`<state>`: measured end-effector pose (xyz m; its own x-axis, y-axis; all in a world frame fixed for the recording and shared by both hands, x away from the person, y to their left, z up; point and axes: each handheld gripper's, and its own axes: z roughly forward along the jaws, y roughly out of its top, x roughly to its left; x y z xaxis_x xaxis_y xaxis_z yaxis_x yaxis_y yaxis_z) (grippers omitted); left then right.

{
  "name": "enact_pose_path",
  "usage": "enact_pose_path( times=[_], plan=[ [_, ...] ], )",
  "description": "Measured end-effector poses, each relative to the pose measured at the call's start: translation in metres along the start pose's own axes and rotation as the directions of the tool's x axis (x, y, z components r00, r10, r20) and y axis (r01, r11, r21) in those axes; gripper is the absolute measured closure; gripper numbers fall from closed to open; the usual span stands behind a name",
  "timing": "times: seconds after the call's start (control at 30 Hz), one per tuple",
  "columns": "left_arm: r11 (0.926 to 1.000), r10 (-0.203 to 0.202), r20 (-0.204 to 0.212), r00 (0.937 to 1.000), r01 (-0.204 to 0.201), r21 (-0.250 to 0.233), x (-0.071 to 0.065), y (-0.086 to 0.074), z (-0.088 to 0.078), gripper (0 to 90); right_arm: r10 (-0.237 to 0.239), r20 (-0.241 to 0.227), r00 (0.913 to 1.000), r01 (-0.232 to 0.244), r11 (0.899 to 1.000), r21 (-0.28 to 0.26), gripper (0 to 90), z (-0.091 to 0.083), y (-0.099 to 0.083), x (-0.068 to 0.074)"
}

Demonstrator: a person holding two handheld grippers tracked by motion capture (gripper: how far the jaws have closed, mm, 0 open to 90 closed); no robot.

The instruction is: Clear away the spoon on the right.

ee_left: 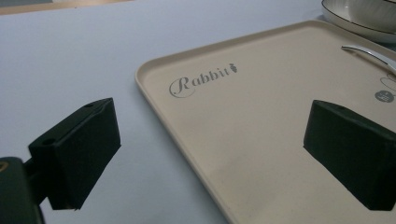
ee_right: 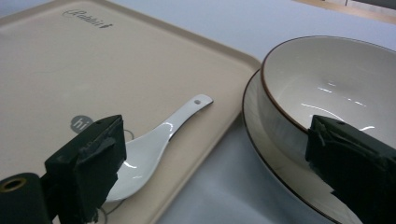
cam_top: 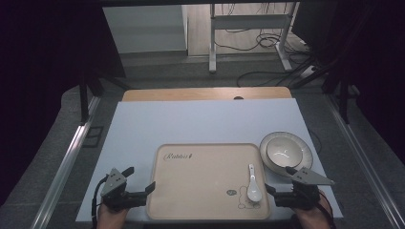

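Spoon [cam_top: 253, 186] beside open right claw [cam_top: 277, 180]

White table [cam_top: 143, 129]; cables [cam_top: 267, 40] on floor behind.

"Rabbit" in script on the beige tray [ee_left: 261, 140]; "hi" on a grey dot [ee_right: 81, 123] there.

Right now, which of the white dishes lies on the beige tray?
The white spoon, lying at the tray's right edge. The bowl sits on its plate off the tray, on the table beyond its right corner.
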<state>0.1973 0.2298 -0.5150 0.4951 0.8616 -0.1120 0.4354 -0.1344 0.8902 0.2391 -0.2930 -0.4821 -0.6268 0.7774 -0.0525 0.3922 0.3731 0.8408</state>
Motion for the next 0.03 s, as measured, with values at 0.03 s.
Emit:
enact_pose_path(
  times=[0.03],
  plan=[
    [1.0000, -0.004, -0.002, 1.0000, 0.004, -0.001, 0.0003, 0.0001, -0.0001, 3.2, 0.007, 0.001, 1.0000, -0.007, 1.000, -0.003, 3.5, 0.0004, 0.0000, -0.0007]
  ],
)
